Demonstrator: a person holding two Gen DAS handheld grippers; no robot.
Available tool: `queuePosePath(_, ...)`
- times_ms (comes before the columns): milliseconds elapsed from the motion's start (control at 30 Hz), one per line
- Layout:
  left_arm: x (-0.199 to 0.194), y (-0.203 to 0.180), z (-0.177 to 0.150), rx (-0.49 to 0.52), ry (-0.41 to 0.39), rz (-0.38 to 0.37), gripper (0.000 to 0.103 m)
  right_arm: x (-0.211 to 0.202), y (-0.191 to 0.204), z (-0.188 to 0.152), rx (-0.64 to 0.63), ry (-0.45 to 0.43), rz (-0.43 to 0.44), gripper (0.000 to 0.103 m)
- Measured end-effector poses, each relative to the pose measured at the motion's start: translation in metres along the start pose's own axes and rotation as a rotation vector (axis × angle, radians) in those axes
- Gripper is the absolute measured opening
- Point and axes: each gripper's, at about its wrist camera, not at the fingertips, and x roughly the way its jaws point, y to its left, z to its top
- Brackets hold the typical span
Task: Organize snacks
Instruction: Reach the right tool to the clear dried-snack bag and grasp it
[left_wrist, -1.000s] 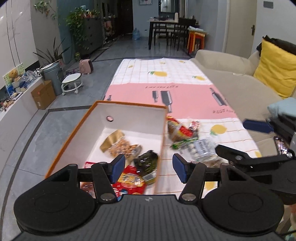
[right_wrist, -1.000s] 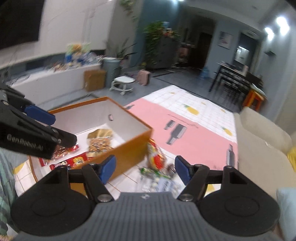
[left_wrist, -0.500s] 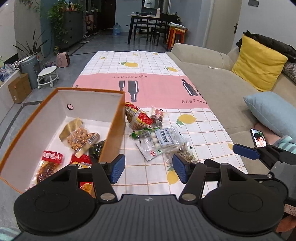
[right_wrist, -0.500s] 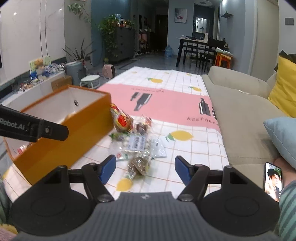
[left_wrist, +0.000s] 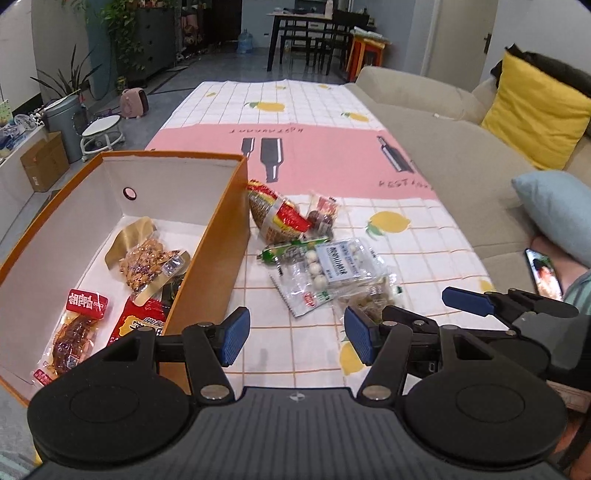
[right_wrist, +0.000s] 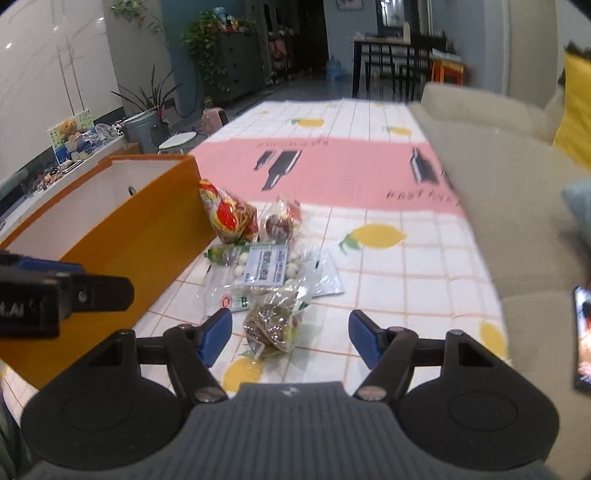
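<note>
An orange box (left_wrist: 225, 236) (right_wrist: 122, 236) with white inside stands at the table's left and holds several snack packets, among them a red one (left_wrist: 86, 303) and a gold-edged nut bag (left_wrist: 147, 264). Beside it on the cloth lies a loose pile: a red-yellow bag (left_wrist: 280, 218) (right_wrist: 229, 218), a clear packet of white balls (left_wrist: 332, 269) (right_wrist: 264, 267), a brown-filled clear bag (right_wrist: 275, 321). My left gripper (left_wrist: 293, 338) hovers open over the box's near right corner. My right gripper (right_wrist: 290, 338) is open, empty, just short of the brown bag.
The table wears a pink and white checked cloth (left_wrist: 332, 162) with lemons. A beige sofa (left_wrist: 443, 155) runs along the right with a yellow cushion (left_wrist: 535, 122) and a blue one (left_wrist: 557, 210). A phone (left_wrist: 543, 273) lies by a person's sleeve.
Both grippers have sunk toward the table. The left view swung from over the box toward the pile; the right gripper rolled upright and closed in on the pile. Jaws unchanged.
</note>
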Motion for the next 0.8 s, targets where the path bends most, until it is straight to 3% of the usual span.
queuePosePath(233, 0.017, -0.001, 0.006, 0.027, 0.039, 0.028, 0.069, 0.031, -0.006, -0.001, 0.046, 0.061, -0.004, 0.066)
queuePosePath(333, 0.024, -0.003, 0.008, 0.054, 0.052, 0.025, 0.069, 0.04, -0.009, 0.003, 0.08, 0.074, 0.022, 0.057)
queuePosePath(433, 0.031, -0.008, 0.01, 0.104, 0.058, 0.02, 0.069, 0.046, -0.013, 0.005, 0.127, 0.091, 0.066, 0.038)
queuePosePath(600, 0.048, -0.018, 0.014, 0.198, 0.077, -0.019, 0.069, 0.042, -0.017, 0.006, 0.121, 0.108, 0.065, 0.025)
queuePosePath(800, 0.072, -0.032, 0.025, 0.328, 0.117, -0.088, 0.076, 0.039, -0.035, 0.008, 0.167, 0.133, 0.03, 0.023)
